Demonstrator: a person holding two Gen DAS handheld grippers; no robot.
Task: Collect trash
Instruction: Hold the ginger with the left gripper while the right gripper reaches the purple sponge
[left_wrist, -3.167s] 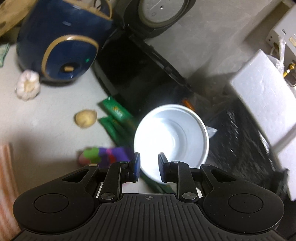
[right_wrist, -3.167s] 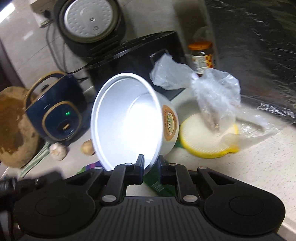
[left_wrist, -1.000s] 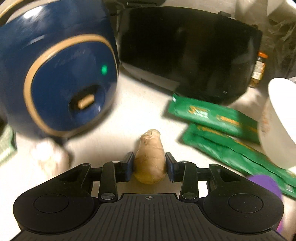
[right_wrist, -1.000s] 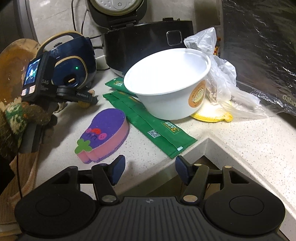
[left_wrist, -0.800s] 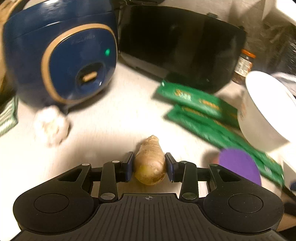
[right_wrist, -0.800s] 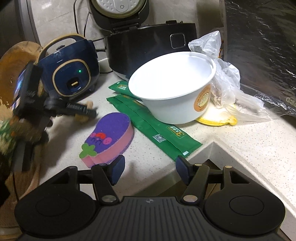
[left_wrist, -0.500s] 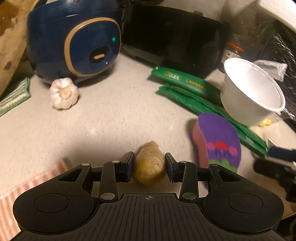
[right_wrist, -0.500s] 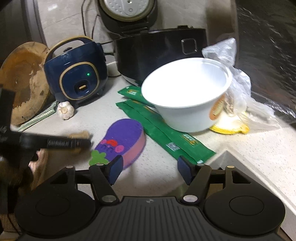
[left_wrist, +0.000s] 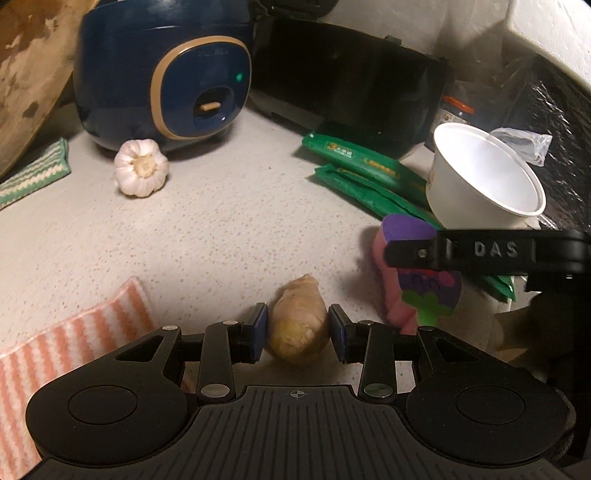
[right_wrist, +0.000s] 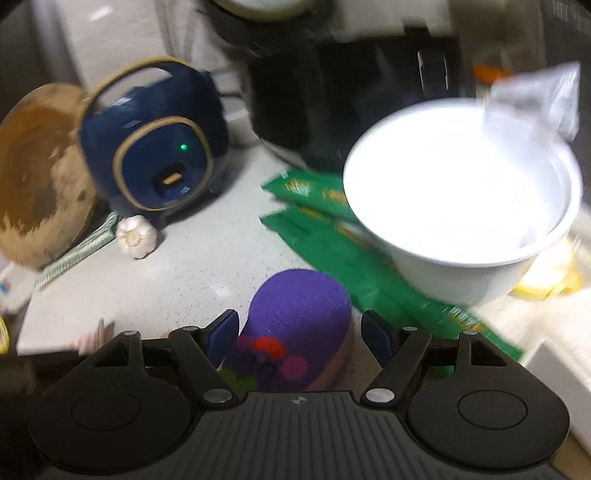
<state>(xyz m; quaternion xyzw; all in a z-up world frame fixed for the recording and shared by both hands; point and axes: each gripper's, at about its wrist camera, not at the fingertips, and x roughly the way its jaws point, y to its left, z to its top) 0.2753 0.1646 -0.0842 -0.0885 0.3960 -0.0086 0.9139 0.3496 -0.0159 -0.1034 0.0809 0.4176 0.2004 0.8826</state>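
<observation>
My left gripper (left_wrist: 297, 330) is shut on a knobby piece of ginger (left_wrist: 297, 321), held just above the speckled counter (left_wrist: 221, 229). My right gripper (right_wrist: 300, 332) has its jaws opening; the purple and pink sponge (right_wrist: 299, 314) lies between them with the pads not pressing on it. In the left wrist view one of its fingers (left_wrist: 424, 254) crosses over the sponge (left_wrist: 406, 229). A white disposable bowl (right_wrist: 461, 206) (left_wrist: 484, 177) stands on green packets (right_wrist: 325, 240) (left_wrist: 369, 166) beyond the sponge.
A garlic bulb (left_wrist: 141, 168) lies before the blue rice cooker (left_wrist: 162, 70), beside a black appliance (left_wrist: 347, 81). A wooden board (right_wrist: 33, 173) leans at the left. An orange striped cloth (left_wrist: 74, 332) lies near left; a plastic bag (left_wrist: 524, 140) and jar (left_wrist: 456, 110) sit behind the bowl.
The left gripper carried the ginger back from the blue cooker towards the near edge. The right gripper moved forward over the sponge and its jaws widened around it.
</observation>
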